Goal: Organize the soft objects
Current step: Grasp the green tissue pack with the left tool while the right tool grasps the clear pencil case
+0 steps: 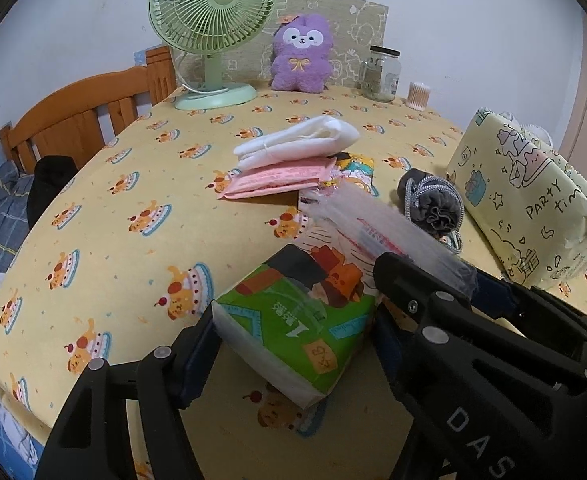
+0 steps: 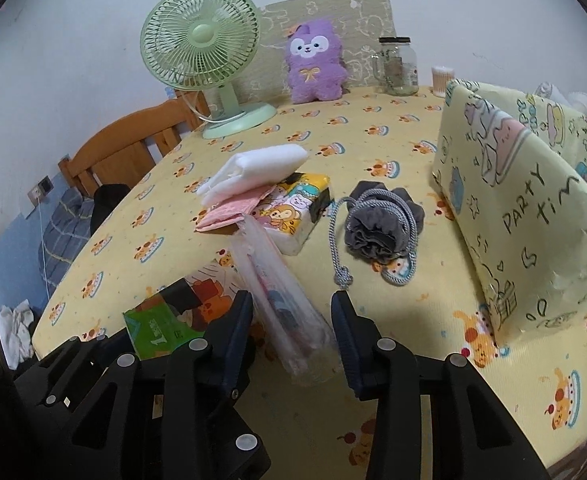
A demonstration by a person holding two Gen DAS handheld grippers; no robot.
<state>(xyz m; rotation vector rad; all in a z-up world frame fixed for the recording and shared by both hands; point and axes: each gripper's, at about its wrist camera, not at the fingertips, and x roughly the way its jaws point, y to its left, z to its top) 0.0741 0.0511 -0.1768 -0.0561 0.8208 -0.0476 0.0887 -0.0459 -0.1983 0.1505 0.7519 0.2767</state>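
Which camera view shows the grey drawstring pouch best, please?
The right wrist view: the grey drawstring pouch lies whole and unobstructed there, with its cord loop visible on the tablecloth. The left wrist view shows it smaller, farther right, its lower cord partly hidden behind the clear plastic packet.

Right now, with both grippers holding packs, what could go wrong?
1. The clear plastic packet sits loosely in the right gripper, so it might slip out.
2. The left gripper holds the green tissue pack close to the right gripper; they could bump.
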